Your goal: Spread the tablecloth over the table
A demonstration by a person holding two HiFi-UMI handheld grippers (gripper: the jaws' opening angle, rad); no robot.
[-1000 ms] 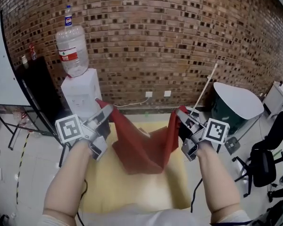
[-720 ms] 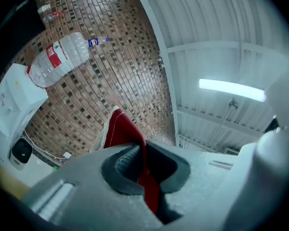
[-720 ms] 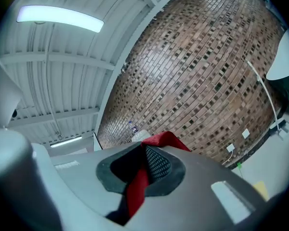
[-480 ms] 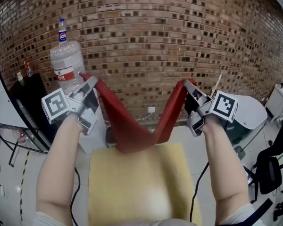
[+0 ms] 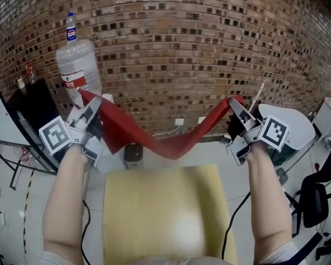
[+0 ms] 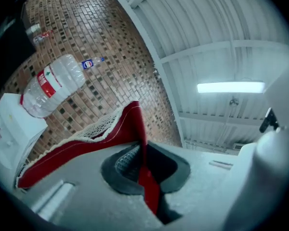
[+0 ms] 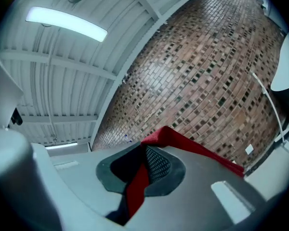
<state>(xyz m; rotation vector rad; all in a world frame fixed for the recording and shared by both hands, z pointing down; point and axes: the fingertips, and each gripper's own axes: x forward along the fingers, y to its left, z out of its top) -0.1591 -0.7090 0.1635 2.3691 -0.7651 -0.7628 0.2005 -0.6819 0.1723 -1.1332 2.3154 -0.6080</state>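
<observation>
Bare yellow rectangular tabletop (image 5: 160,214) below. Brown brick wall (image 5: 171,48) behind, clear water-cooler bottle (image 5: 77,65) at left. Red fabric tablecloth (image 5: 154,139) sags in the air above the tabletop's far end, strung between left gripper (image 5: 84,96) and right gripper (image 5: 234,101), each pinched tight on its edge.

A water jug (image 5: 77,65) (inverted on its dispenser (image 6: 6,131)) stands before the brick wall (image 5: 182,37).

red tablecloth (image 5: 154,141) sagging in midair above bare yellow table (image 5: 160,214)
</observation>
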